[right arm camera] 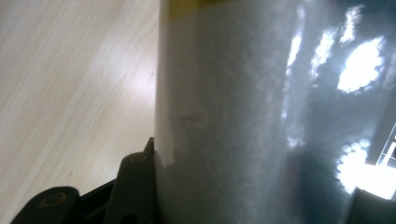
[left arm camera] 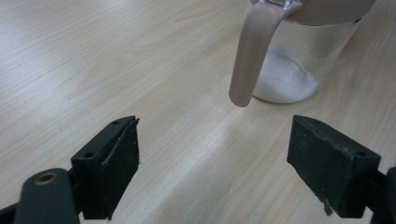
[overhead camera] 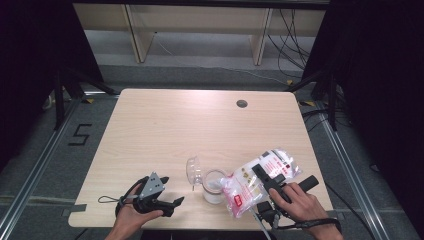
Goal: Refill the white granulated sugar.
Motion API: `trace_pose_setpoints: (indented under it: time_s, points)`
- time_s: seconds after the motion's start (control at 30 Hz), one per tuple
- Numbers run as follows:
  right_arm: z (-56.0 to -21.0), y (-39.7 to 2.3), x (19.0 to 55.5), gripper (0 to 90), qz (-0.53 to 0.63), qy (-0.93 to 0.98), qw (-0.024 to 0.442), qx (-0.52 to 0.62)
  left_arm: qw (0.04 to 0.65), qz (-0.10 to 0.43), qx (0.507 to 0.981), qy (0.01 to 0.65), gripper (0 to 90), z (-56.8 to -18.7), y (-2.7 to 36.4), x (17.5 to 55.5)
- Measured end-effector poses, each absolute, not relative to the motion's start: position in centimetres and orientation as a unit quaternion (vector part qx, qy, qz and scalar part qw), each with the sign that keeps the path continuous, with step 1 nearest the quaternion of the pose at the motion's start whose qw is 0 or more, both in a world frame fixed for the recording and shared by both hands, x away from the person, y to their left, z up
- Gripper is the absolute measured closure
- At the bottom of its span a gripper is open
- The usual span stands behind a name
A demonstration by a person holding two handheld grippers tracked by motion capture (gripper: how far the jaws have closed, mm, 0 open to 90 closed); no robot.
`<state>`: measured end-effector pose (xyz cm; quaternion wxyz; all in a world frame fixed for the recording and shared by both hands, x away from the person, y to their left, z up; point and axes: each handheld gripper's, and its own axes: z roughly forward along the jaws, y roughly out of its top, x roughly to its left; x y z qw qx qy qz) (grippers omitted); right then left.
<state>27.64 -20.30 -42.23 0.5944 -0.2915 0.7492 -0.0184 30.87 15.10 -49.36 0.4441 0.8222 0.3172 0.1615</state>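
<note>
A clear glass jar point(overhead camera: 213, 186) stands near the table's front edge, its hinged lid point(overhead camera: 193, 170) flipped open to the left. White grains point(left arm camera: 286, 82) lie in its bottom, and a beige clasp point(left arm camera: 251, 56) hangs down its side. A plastic bag of white grains with red print point(overhead camera: 250, 186) is tilted, its low end against the jar's right side. My right gripper point(overhead camera: 264, 175) is shut on the bag point(right arm camera: 261, 107), one black jaw showing at its left. My left gripper point(overhead camera: 172, 190) rests open left of the jar, with nothing between the jaws point(left arm camera: 215, 168).
The light wooden table point(overhead camera: 200, 125) has a round cable hole point(overhead camera: 242, 103) at the back right. Black curtains and stands flank it, and a pale shelf frame point(overhead camera: 200, 30) stands behind. Cables trail over the floor at the right.
</note>
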Motion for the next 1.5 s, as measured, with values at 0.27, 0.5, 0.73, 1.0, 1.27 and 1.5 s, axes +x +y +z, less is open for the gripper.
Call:
trace_pose_setpoints:
  time_s: [0.27,0.5,0.73,1.0,1.27,1.5]
  points:
    - [-42.23,-20.29,27.62,57.5,-0.015,0.748,0.596,-0.291,0.444,0.162,0.822,0.317,16.5,-49.35,15.11,30.86]
    - [-42.19,-20.29,27.62,57.6,-0.015,0.749,0.595,-0.292,0.445,0.161,0.822,0.317,16.5,-49.35,15.11,30.88]
    - [-42.19,-20.29,27.64,57.9,-0.016,0.749,0.594,-0.293,0.444,0.162,0.822,0.317,16.5,-49.36,15.10,30.87]
    - [-42.22,-20.42,27.55,58.1,-0.015,0.750,0.597,-0.284,0.446,0.160,0.822,0.317,16.5,-49.40,15.07,30.89]
    - [-42.29,-20.47,27.51,58.5,-0.015,0.753,0.596,-0.280,0.446,0.161,0.822,0.316,16.5,-49.40,15.07,30.89]
    - [-42.20,-20.40,27.55,58.9,-0.016,0.749,0.596,-0.289,0.444,0.161,0.822,0.317,16.5,-49.35,15.11,30.88]
